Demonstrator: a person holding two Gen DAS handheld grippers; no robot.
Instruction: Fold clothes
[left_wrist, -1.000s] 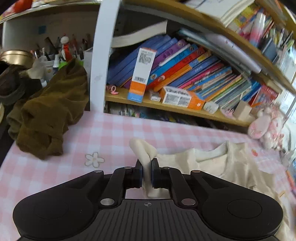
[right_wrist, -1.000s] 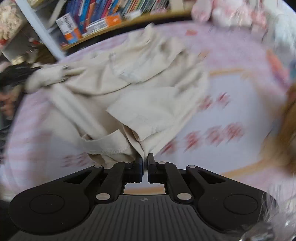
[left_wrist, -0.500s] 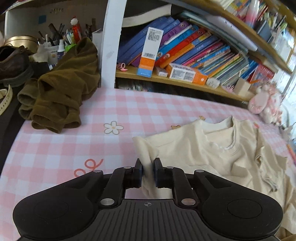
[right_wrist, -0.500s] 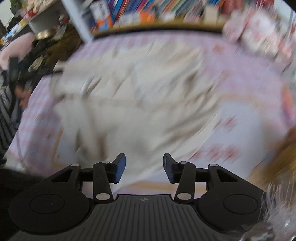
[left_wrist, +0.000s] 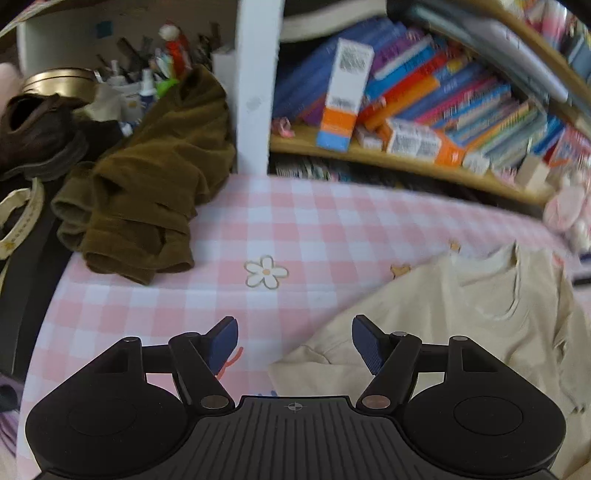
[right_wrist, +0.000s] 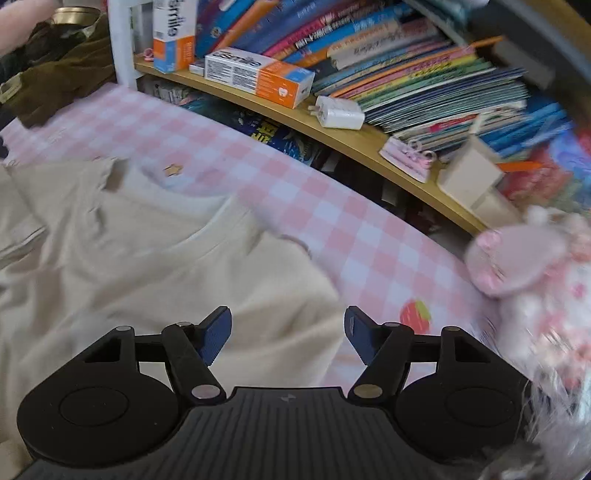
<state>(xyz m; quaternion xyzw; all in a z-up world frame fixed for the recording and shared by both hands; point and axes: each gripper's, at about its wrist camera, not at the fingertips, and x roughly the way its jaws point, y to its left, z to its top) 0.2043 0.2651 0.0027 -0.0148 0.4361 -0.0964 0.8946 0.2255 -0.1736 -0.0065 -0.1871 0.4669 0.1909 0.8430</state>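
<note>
A cream T-shirt (left_wrist: 461, 317) lies spread on the pink checked cloth (left_wrist: 314, 229), neckline toward the bookshelf. My left gripper (left_wrist: 293, 341) hangs over the shirt's left sleeve edge; its jaws are opening, blue pads apart, and the fabric lies below them, not pinched. In the right wrist view the same T-shirt (right_wrist: 147, 266) fills the left half. Over its right shoulder area my right gripper (right_wrist: 288, 338) is also opening, with no cloth pressed between its pads.
An olive-brown garment (left_wrist: 147, 192) is heaped at the cloth's far left by a white shelf post (left_wrist: 255, 85). A low wooden shelf (right_wrist: 332, 129) with books and boxes runs along the back. A pink plush toy (right_wrist: 517, 266) sits at the right.
Both grippers have let go of the cream shirt and spread their jaws. The shirt now lies flat. The right gripper swung across toward the shelf side and rolled.
</note>
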